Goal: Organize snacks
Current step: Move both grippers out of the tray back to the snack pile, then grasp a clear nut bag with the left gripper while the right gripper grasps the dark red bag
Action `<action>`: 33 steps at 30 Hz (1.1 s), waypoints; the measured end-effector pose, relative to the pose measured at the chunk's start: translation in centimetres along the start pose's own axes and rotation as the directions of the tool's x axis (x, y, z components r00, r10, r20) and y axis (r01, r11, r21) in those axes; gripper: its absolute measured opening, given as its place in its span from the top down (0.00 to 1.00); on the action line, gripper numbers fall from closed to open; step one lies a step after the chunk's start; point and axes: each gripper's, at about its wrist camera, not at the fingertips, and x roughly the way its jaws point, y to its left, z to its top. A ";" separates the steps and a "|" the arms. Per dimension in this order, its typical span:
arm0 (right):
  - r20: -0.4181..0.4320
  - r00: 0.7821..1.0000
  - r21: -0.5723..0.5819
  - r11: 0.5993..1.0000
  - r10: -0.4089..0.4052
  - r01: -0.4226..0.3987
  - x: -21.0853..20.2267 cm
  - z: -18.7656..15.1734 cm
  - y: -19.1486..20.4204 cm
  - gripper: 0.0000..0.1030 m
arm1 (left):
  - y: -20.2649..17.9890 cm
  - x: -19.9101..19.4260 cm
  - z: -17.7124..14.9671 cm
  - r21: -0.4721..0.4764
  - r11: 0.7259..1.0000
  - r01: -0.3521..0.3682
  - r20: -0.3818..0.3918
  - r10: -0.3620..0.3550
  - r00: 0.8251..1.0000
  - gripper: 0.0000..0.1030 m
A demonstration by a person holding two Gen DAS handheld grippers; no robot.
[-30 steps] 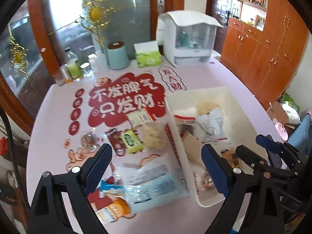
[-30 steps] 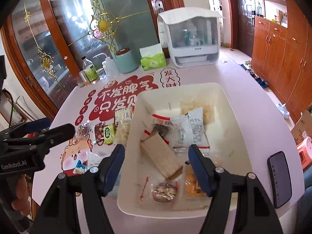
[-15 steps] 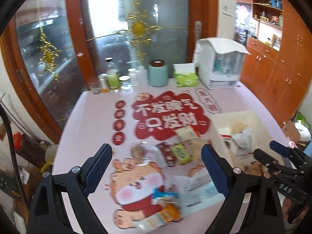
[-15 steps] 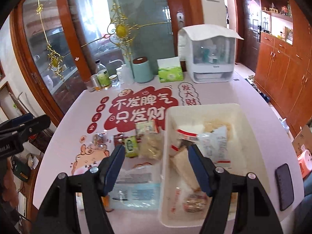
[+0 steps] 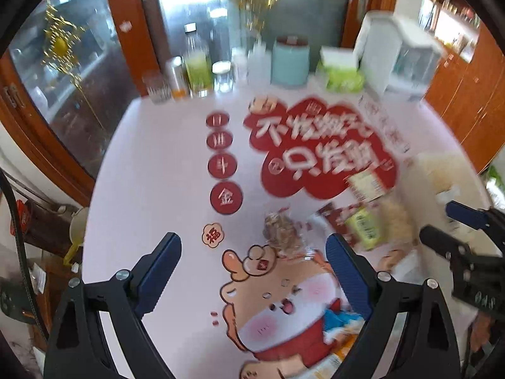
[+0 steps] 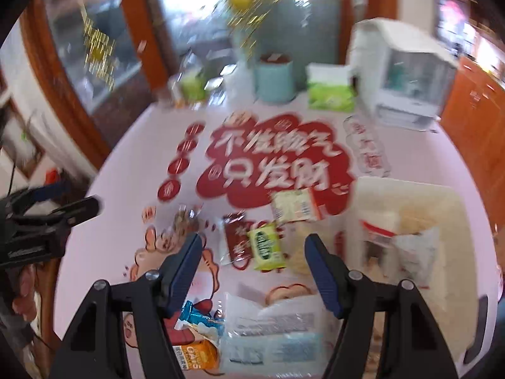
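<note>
Snack packets lie loose on a pink table (image 5: pixel 151 189) beside a white bin (image 6: pixel 448 208) at its right edge, as two hand-held grippers hang above them, both with jaws apart and nothing between the pads. The left hand-held gripper (image 5: pixel 252 271) sits over a clear-wrapped nut cluster (image 5: pixel 282 232) near the table's middle; the right hand-held gripper (image 6: pixel 252 265) frames a green packet (image 6: pixel 266 246) and a dark red packet (image 6: pixel 235 241) lying side by side, touching. A cream packet (image 6: pixel 295 205) rests just beyond them on the red printed banner, a large pale-blue bag (image 6: pixel 277 338) and an orange oats packet (image 6: pixel 195 357) lie toward the near edge, and several packets already sit in the bin (both views are blurred, so labels cannot be read). All of these look light, soft and crinkly, with slick film likely to slide on the smooth table; a pinch across a packet's short width, or on a sealed end, seems the safest hold, and gently, since the contents may crumble. Open room lies to the left of the snacks, where the table is bare up to its rounded left edge; bottles and jars (image 5: pixel 199 72), a mint canister (image 5: pixel 290 63), a tissue pack (image 5: pixel 341 72) and a white appliance (image 5: pixel 401 53) crowd the far edge.
</note>
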 end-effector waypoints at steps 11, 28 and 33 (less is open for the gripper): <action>-0.189 0.981 -0.102 0.993 0.038 -0.058 12.9 -0.3 3.2 0.34 | -0.4 13.8 0.9 -0.115 0.989 0.088 -0.220 -0.112 0.969 0.18; -0.207 0.978 -0.257 0.964 0.016 -0.071 18.4 -0.3 4.5 0.64 | -1.8 17.0 -0.1 -0.117 0.979 0.168 -0.278 -0.195 0.941 0.57; -0.219 0.975 -0.217 0.972 0.041 -0.090 18.1 -0.5 4.6 0.68 | -1.5 16.0 -0.8 -0.105 0.985 0.140 -0.265 -0.163 0.950 0.58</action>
